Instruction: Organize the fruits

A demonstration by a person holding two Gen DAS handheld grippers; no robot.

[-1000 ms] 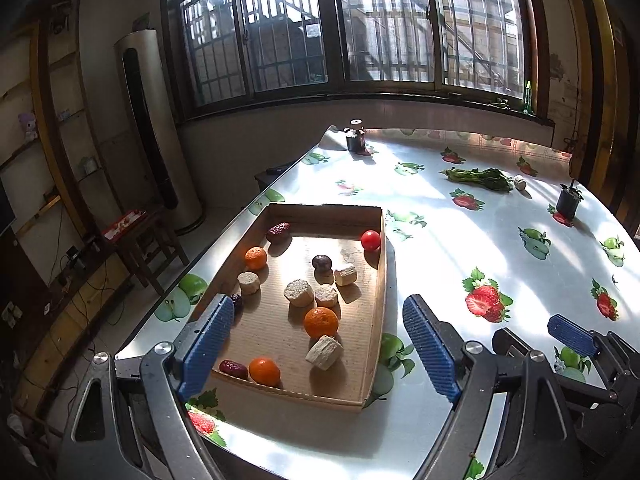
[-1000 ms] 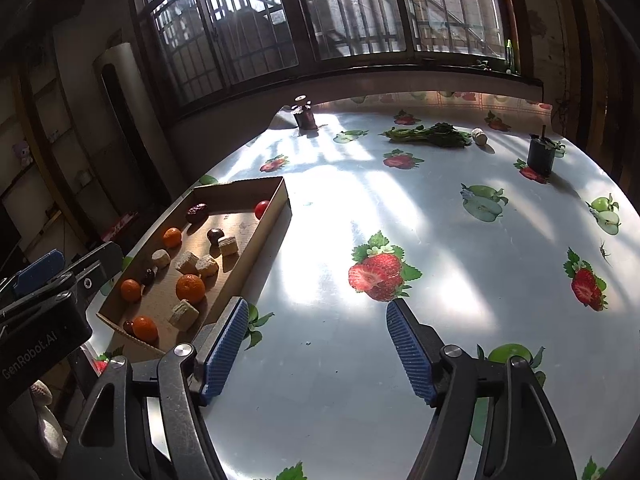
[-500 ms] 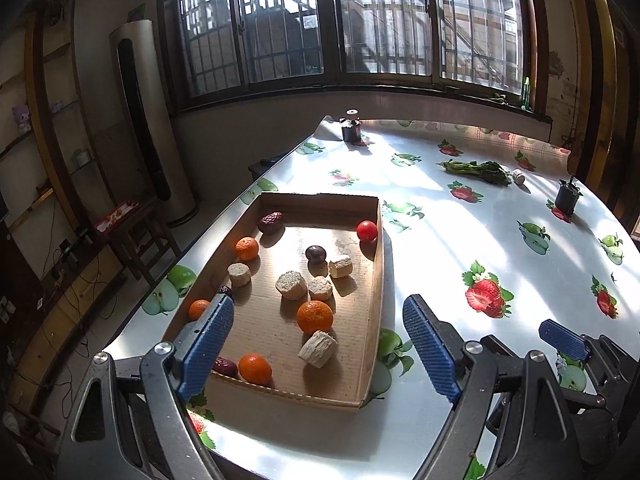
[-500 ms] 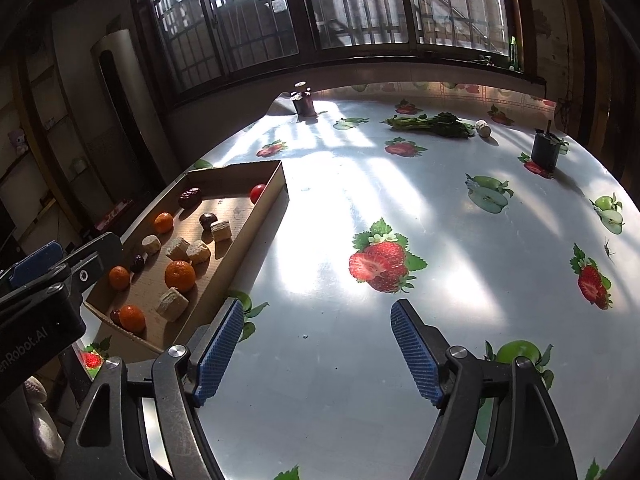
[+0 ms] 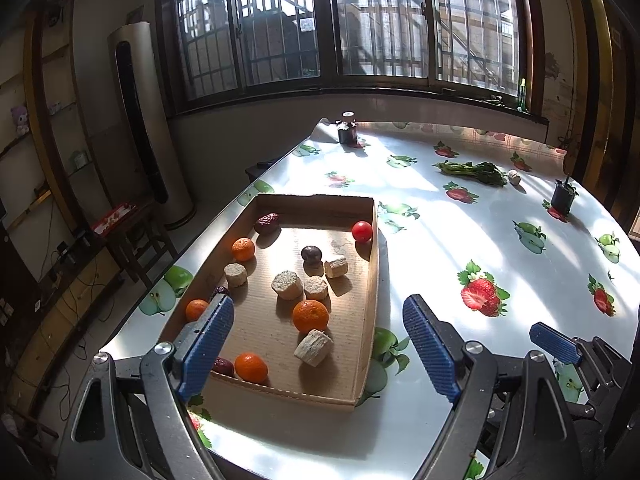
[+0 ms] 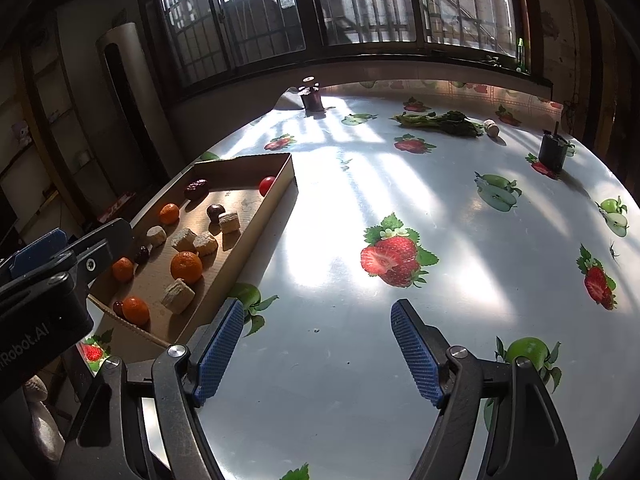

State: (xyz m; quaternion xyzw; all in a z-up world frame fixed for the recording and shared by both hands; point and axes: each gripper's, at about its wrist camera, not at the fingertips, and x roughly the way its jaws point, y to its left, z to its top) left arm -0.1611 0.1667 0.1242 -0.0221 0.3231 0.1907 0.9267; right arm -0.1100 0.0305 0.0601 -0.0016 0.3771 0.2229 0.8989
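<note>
A shallow cardboard tray lies at the table's left edge. It holds several oranges, such as one in the middle, a red tomato, dark red dates, a dark plum and several beige cake pieces. My left gripper is open and empty, above the tray's near end. My right gripper is open and empty over bare tablecloth, right of the tray.
The table has a glossy fruit-print cloth. At the far side are a small dark jar, a bunch of greens and a black pot. The table's left edge drops to the floor beside the tray. Windows stand behind.
Both grippers have drawn back and risen slightly, so the tray sits a bit farther ahead. Both stay open. No fruit has moved.
</note>
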